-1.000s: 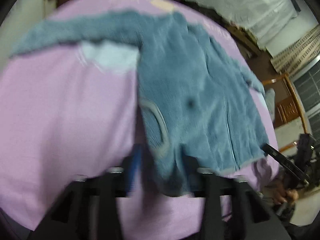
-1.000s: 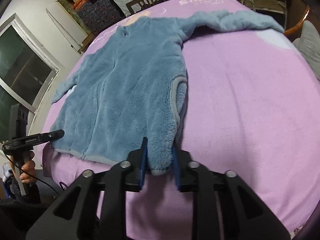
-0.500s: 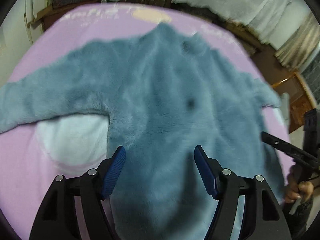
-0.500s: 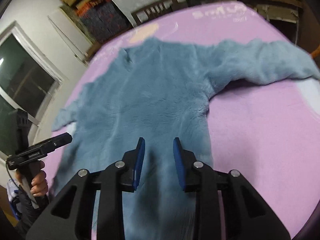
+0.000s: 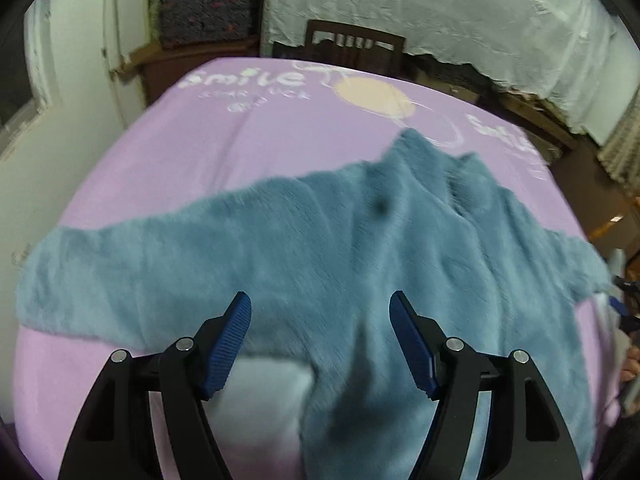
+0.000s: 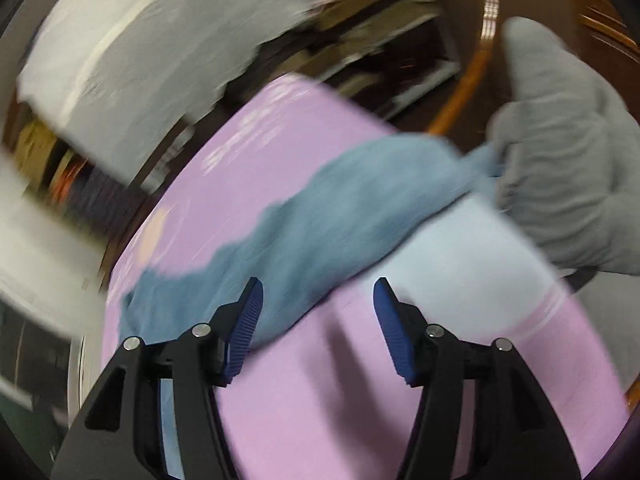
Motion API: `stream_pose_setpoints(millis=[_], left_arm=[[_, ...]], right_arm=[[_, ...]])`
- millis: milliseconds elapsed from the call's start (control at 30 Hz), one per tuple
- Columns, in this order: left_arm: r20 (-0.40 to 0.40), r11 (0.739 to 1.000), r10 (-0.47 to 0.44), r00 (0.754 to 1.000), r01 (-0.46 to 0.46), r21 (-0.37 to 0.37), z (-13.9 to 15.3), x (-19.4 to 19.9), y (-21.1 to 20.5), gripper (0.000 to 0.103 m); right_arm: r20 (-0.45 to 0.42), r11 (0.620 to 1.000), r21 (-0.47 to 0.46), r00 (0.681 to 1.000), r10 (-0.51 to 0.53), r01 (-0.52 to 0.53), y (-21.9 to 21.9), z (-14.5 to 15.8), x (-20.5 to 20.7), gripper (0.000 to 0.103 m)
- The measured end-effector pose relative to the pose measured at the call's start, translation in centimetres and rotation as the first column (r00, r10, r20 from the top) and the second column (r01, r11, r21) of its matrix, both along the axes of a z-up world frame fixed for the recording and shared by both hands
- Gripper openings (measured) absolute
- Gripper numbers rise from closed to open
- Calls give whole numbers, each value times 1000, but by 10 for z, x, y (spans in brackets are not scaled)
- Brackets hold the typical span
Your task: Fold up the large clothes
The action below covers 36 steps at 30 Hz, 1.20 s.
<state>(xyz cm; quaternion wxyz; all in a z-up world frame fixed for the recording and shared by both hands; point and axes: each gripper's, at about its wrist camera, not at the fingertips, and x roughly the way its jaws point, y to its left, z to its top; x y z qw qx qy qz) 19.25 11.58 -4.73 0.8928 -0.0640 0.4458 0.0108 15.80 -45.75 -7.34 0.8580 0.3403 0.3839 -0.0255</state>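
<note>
Fleece jacket [image 5: 340, 248] lying spread across pink sheet [image 5: 168, 152], left gripper [image 5: 320, 312] hovering agape above it, right gripper [image 6: 318, 300] gaping over its sleeve [image 6: 360, 200]

Blue fleece jacket [image 5: 360, 264] lies flat on the purple sheet, spread wide; fuzzy pile, small dark spot near the upper chest; collar points toward the far edge; one sleeve [image 5: 120, 272] stretched straight out to the left; other sleeve [image 6: 360, 208] runs out toward the sheet's edge, blurred in the right wrist view.
</note>
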Motion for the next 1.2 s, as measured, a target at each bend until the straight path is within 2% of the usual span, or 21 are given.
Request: stream_pose_setpoints(millis=[33,167,333,400,433,567,667,767,867,900,1033,1133,1167,1200], left_arm=[[1,1000,14,1000,-14,7,-2,4,1,72],[-12,998,64,998,-64,-4,-12,15,13,72],[-23,994,111,994,-111,9,-25,23,29,72],[-22,993,119,993,-118,18,-28,26,32,72],[-18,993,119,993,-119,25,-29,25,33,73],[7,988,137,991,-137,66,-25,21,44,73],[9,977,176,984,-176,117,-25,21,62,73],[-1,969,226,974,-224,99,-24,16,89,73],[20,958,281,960,-281,59,-11,2,121,73],[27,954,292,956,-293,58,-8,-2,127,73],[34,936,343,939,-344,70,-2,-17,158,73],[1,925,377,926,-377,44,-11,-23,176,71],[-11,919,390,921,-389,62,-17,-23,181,69],[-20,913,400,916,-397,89,-22,-23,184,63]], right_arm=[[-5,999,-3,999,-47,47,-11,-3,3,56],[-23,992,-27,992,-126,125,-32,-11,17,54],[-27,981,-74,983,-181,179,-40,-22,36,40],[-29,980,-84,982,-186,183,-43,-25,43,9],[-15,978,-84,981,-193,191,-46,-25,42,7],[18,950,-188,968,-250,249,-53,-15,26,6],[-63,947,-198,961,-270,253,-72,-29,23,6],[-75,955,-187,966,-246,229,-75,-31,22,13],[-4,941,-201,961,-278,272,-66,-10,11,21],[22,945,-198,965,-260,259,-59,-3,8,23],[95,981,-186,995,-38,55,3,20,10,26],[107,978,-186,988,113,-91,53,25,14,27],[103,973,-184,982,158,-137,69,24,15,27],[98,967,-179,974,203,-183,83,23,19,27]])
